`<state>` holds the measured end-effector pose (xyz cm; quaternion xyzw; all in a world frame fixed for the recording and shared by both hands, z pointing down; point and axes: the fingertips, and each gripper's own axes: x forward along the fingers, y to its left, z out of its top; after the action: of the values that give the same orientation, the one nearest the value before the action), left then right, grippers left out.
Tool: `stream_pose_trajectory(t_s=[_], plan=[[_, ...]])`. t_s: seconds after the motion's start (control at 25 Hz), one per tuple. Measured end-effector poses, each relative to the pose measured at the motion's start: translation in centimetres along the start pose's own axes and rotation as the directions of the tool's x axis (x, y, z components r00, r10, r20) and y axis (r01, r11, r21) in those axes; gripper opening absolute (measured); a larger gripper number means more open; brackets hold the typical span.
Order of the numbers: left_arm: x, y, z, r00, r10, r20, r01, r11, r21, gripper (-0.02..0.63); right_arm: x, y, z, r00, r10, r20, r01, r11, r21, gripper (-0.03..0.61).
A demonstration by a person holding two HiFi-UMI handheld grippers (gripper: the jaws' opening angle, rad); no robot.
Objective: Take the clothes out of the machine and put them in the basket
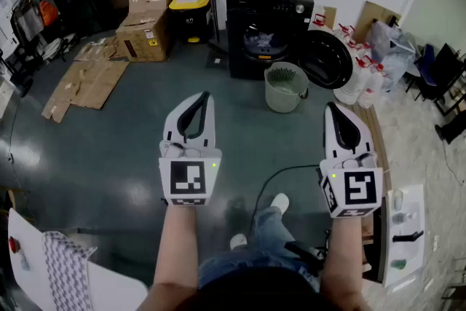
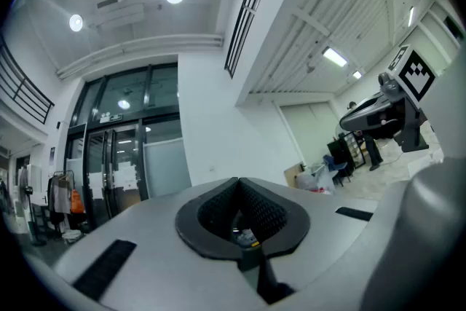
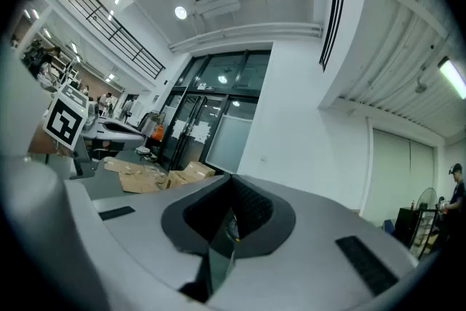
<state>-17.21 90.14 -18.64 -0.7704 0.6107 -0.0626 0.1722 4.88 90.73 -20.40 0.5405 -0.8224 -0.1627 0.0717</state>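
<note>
In the head view a black washing machine [image 1: 266, 18] stands at the far side of the floor, its round door [image 1: 326, 58] swung open to the right. Light clothes [image 1: 261, 41] show inside the drum. A pale green basket [image 1: 285, 87] stands on the floor just in front of the machine. My left gripper [image 1: 206, 95] and right gripper [image 1: 329, 108] are held side by side well short of the basket, both shut with nothing between the jaws. In the left gripper view the left gripper [image 2: 238, 183] points toward a white wall, and the right gripper [image 3: 231, 182] does the same in its view.
Cardboard boxes [image 1: 145, 22] and flattened cardboard [image 1: 84, 80] lie at the back left, with a yellow-lidded bin [image 1: 191, 9] beside the machine. Bags and bottles [image 1: 368, 62] crowd the right of the door. A black cable [image 1: 287, 172] runs across the floor near the person's feet. A white table [image 1: 73, 277] is at lower left.
</note>
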Motion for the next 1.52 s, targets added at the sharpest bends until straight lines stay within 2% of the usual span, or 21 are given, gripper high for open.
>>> stream_pose_trajectory(t_s=[0.16, 0.28, 0.32, 0.36, 0.4, 0.44, 0.48, 0.56, 0.72, 0.84, 0.96, 1.04, 1.16, 1.36, 1.52], plan=[[1.0, -0.5, -0.6, 1.000, -0.021, -0.015, 0.021, 1.000, 0.006, 0.003, 0.7, -0.5, -0.7, 1.000, 0.005, 0.000, -0.005, 1.000, 0.003, 0.002], [2.5, -1.3, -0.6, 0.999, -0.046, -0.010, 0.046, 0.999, -0.030, 0.003, 1.9, -1.5, -1.7, 1.000, 0.022, -0.013, -0.022, 1.000, 0.022, 0.003], [3.2, -1.7, -0.9, 0.998, -0.067, -0.013, 0.067, 0.996, -0.052, 0.016, 2.5, -1.7, -2.3, 0.999, 0.042, -0.028, -0.041, 0.998, 0.044, 0.042], [3.9, -2.3, -1.1, 0.996, -0.091, -0.017, 0.090, 0.993, -0.073, 0.136, 3.2, -1.8, -3.0, 0.997, 0.065, -0.042, -0.062, 0.996, 0.071, 0.200], [4.7, -2.6, -1.4, 0.994, -0.107, -0.019, 0.105, 0.990, -0.089, 0.360, 3.9, -2.1, -3.5, 0.995, 0.081, -0.051, -0.076, 0.992, 0.097, 0.339], [5.5, -2.7, -1.7, 0.994, -0.107, -0.022, 0.104, 0.990, -0.099, 0.513, 4.6, -2.4, -4.0, 0.995, 0.084, -0.053, -0.077, 0.990, 0.118, 0.411], [6.4, -2.6, -2.0, 0.995, -0.092, -0.026, 0.089, 0.990, -0.107, 0.528, 5.3, -3.0, -4.4, 0.996, 0.078, -0.050, -0.071, 0.989, 0.133, 0.484], [8.4, -2.5, -2.6, 0.997, -0.067, -0.042, 0.061, 0.991, -0.122, 0.561, 6.7, -4.4, -5.1, 0.997, 0.059, -0.045, -0.051, 0.987, 0.149, 0.545], [13.2, -3.2, -3.3, 0.995, -0.068, -0.070, 0.059, 0.991, -0.116, 0.566, 9.8, -8.1, -6.5, 0.999, 0.035, -0.031, -0.029, 0.985, 0.168, 0.555], [17.5, -4.2, -3.1, 0.992, -0.091, -0.085, 0.083, 0.992, -0.091, 0.566, 12.8, -10.9, -6.8, 0.998, 0.067, 0.002, -0.066, 0.982, 0.176, 0.554], [21.7, -4.7, -2.4, 0.989, -0.099, -0.106, 0.093, 0.994, -0.057, 0.565, 15.8, -13.5, -6.5, 0.995, 0.092, 0.040, -0.097, 0.985, 0.146, 0.552], [24.1, -4.6, -1.8, 0.992, -0.075, -0.099, 0.070, 0.996, -0.045, 0.565, 17.7, -15.3, -6.7, 0.994, 0.092, 0.056, -0.099, 0.986, 0.134, 0.551], [26.3, -4.7, -1.7, 0.996, -0.029, -0.079, 0.024, 0.997, -0.069, 0.565, 19.9, -17.8, -7.7, 0.994, 0.085, 0.063, -0.092, 0.988, 0.121, 0.548], [28.0, -4.3, -3.8, 0.991, 0.005, -0.136, -0.015, 0.997, -0.073, 0.563, 22.7, -19.0, -10.5, 0.996, 0.080, 0.042, -0.085, 0.987, 0.137, 0.543], [29.8, -3.0, -3.9, 0.989, 0.050, -0.138, -0.062, 0.994, -0.085, 0.563, 24.6, -19.8, -10.9, 0.996, 0.083, 0.033, -0.087, 0.985, 0.152, 0.537]])
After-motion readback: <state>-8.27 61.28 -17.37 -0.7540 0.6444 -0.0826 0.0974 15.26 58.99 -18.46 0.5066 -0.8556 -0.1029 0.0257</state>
